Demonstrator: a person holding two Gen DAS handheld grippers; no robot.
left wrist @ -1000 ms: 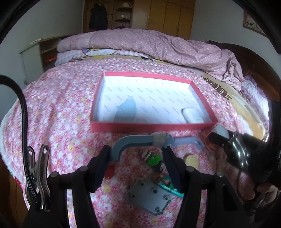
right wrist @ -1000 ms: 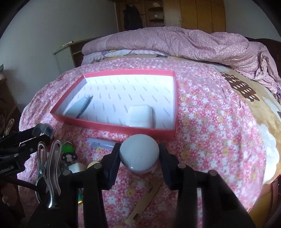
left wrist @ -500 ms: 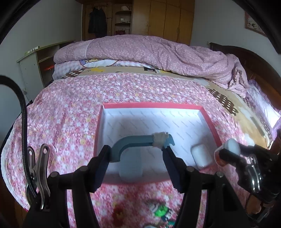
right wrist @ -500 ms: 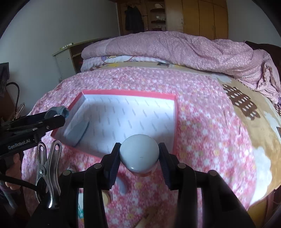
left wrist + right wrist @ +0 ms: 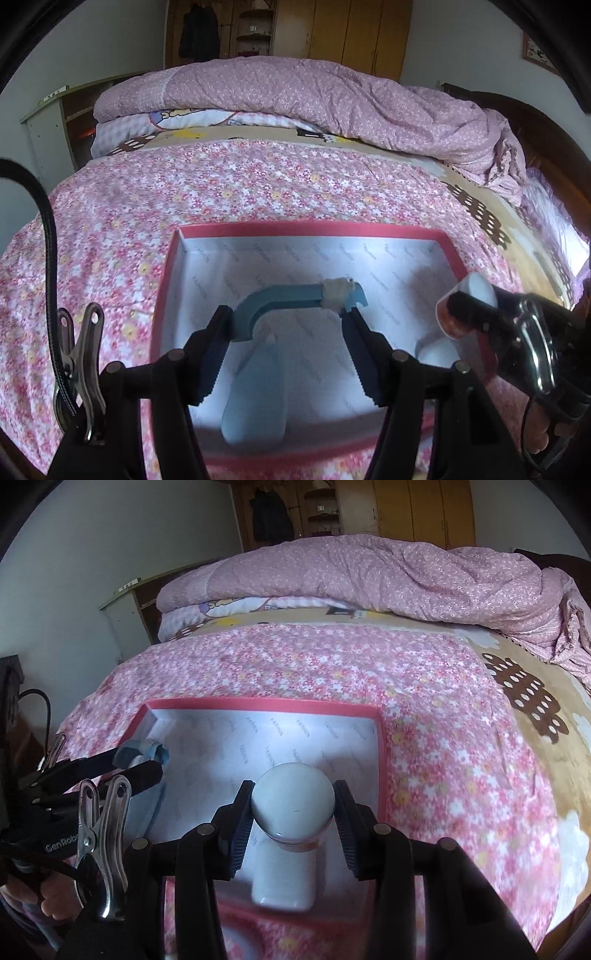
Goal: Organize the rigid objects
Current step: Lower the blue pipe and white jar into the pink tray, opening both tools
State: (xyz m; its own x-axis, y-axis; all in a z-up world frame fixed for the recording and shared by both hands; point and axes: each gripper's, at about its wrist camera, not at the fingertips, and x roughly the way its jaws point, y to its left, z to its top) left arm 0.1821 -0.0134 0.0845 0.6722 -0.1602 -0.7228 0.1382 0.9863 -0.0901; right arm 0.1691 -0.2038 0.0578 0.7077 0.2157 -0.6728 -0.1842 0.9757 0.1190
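Note:
My left gripper (image 5: 286,325) is shut on a blue curved handle-shaped tool (image 5: 291,301) with a pale tape wrap, held above the red-walled box (image 5: 314,228). My right gripper (image 5: 293,812) is shut on a round white-lidded jar (image 5: 292,801), held over the same box (image 5: 266,703). The right gripper and jar also show at the right of the left wrist view (image 5: 467,302). In the box lie a pale blue flat object (image 5: 255,402) and a white rounded case (image 5: 282,882), the case below the jar.
The box sits on a pink floral bedspread (image 5: 147,192). A folded pink quilt (image 5: 314,96) lies at the head of the bed. A dark wooden headboard (image 5: 517,114) is at the right, a shelf unit (image 5: 51,125) at the left, wardrobes behind.
Both grippers have risen and moved forward from the loose items on the bedspread to above the box, each keeping its object. The loose items have dropped out of view.

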